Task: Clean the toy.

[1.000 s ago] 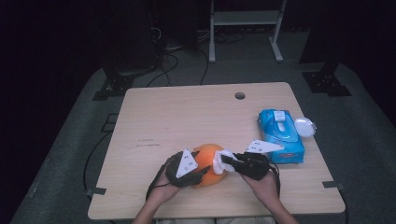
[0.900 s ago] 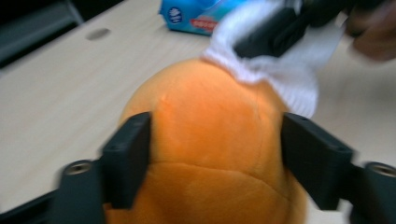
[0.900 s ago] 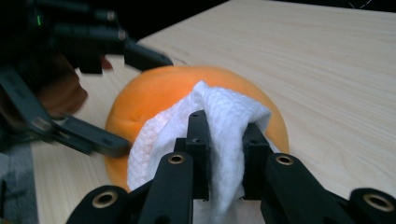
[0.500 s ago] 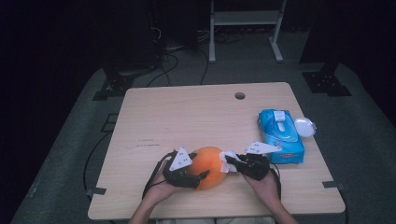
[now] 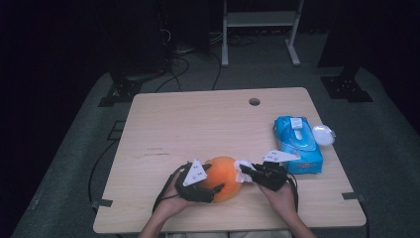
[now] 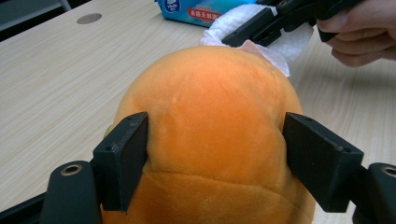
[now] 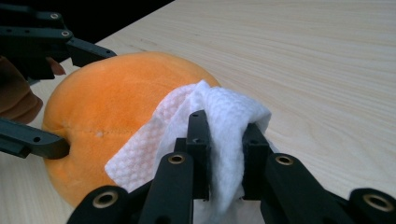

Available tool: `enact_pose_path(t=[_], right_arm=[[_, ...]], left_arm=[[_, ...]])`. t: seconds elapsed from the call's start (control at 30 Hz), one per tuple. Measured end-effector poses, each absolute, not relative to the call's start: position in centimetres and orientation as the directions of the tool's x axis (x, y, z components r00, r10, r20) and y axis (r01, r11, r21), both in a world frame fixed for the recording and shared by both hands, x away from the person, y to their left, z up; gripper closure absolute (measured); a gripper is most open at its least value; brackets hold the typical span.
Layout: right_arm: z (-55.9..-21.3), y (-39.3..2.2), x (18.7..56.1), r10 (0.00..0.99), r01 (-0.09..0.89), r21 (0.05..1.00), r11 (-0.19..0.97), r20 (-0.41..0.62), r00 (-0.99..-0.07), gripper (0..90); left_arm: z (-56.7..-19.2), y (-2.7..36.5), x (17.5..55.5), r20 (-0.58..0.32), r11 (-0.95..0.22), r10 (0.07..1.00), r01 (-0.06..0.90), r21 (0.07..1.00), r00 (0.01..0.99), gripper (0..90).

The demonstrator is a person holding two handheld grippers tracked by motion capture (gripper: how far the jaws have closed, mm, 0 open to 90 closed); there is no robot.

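Pale wooden table (image 5: 198, 124) is bearing a fuzzy orange plush (image 5: 224, 171); left gripper (image 5: 210, 182) is clamping it, right gripper (image 5: 246, 171) is pinching a white wipe (image 5: 242, 166) against it.

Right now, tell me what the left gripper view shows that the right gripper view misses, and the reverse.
Left gripper view: the blue wipes pack, the table's round hole, and the left hand-held gripper clamped on the orange plush toy. Right gripper view: the right hand-held gripper pinching the white wipe. Both show the toy, the wipe lying against it, and the wooden table.
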State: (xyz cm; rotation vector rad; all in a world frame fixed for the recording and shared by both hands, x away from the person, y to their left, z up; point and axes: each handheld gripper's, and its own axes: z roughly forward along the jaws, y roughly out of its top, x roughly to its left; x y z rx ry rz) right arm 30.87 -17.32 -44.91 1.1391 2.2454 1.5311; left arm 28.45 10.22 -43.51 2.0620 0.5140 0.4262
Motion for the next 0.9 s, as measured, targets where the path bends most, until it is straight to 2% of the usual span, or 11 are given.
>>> enact_pose_path(t=[0.13,0.23,0.3,0.37,0.4,0.47,0.5,0.53,0.73,0.8,0.9], right_arm=[[-42.7,-15.8,29.4,0.612,0.384,0.904,0.187,0.199,-0.765,77.5],[-42.5,-15.1,29.1,0.614,0.358,0.905,0.229,0.151,-0.775,77.5],[-43.7,-15.5,29.5,0.624,0.39,0.891,0.231,0.172,-0.763,77.6],[-43.7,-15.7,29.4,0.629,0.384,0.893,0.233,0.163,-0.76,77.6],[-43.7,-15.7,29.4,0.629,0.384,0.893,0.233,0.163,-0.76,77.6],[-43.5,-15.7,29.1,0.62,0.37,0.896,0.246,0.148,-0.77,77.6],[-43.5,-15.7,29.2,0.616,0.367,0.897,0.246,0.148,-0.773,77.6],[-43.5,-15.7,29.2,0.616,0.367,0.897,0.246,0.148,-0.773,77.6],[-44.1,-17.2,30.3,0.684,0.429,0.881,0.197,0.19,-0.705,77.8],[-43.9,-17.1,30.1,0.678,0.424,0.886,0.19,0.194,-0.709,77.8],[-42.3,-15.6,28.9,0.61,0.345,0.912,0.224,0.144,-0.779,77.8]], left_arm=[[-43.5,10.2,28.5,0.088,-0.467,0.51,0.19,0.864,0.856,24.0],[-43.4,10.2,28.5,0.089,-0.468,0.505,0.186,0.864,0.859,23.8],[-43.1,10.4,28.7,0.067,-0.442,0.516,0.198,0.875,0.854,18.6],[-42.6,11.0,29.4,0.013,-0.378,0.575,0.251,0.891,0.818,8.4],[-42.6,11.0,29.4,0.013,-0.378,0.575,0.251,0.891,0.818,8.3],[-43.1,11.2,29.6,-0.031,-0.364,0.571,0.287,0.886,0.82,8.3],[-43.6,11.0,29.4,-0.026,-0.393,0.545,0.283,0.875,0.838,13.3],[-43.6,11.0,29.4,-0.026,-0.393,0.545,0.283,0.875,0.838,14.1],[-43.2,10.2,28.7,0.037,-0.438,0.517,0.227,0.87,0.855,20.4],[-43.2,10.1,28.6,0.061,-0.459,0.51,0.212,0.863,0.858,20.9],[-43.1,9.9,28.4,0.082,-0.472,0.499,0.191,0.86,0.862,21.3]])
